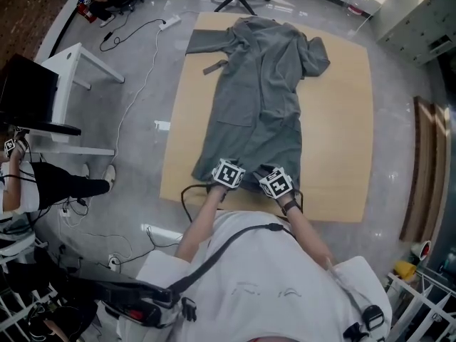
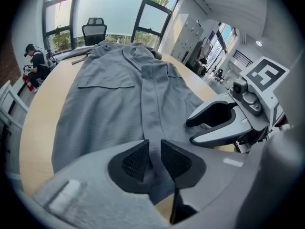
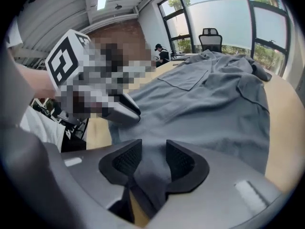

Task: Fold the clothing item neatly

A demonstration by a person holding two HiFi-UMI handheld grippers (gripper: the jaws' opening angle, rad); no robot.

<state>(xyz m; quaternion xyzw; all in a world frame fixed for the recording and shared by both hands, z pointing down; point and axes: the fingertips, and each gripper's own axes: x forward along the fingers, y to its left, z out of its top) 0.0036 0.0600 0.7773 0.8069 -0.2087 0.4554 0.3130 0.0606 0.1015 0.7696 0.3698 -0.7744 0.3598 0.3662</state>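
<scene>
Grey garment (image 1: 256, 98) on table (image 1: 342, 134), hem inside parted left gripper (image 2: 152, 150), right gripper (image 3: 153, 152)

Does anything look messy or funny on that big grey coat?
Yes. The grey coat lies mostly flat on the table, but one sleeve is bunched into a lump at the head view's upper right, while the other sleeve lies flat. A loose strap lies crooked just below that flat one.
</scene>
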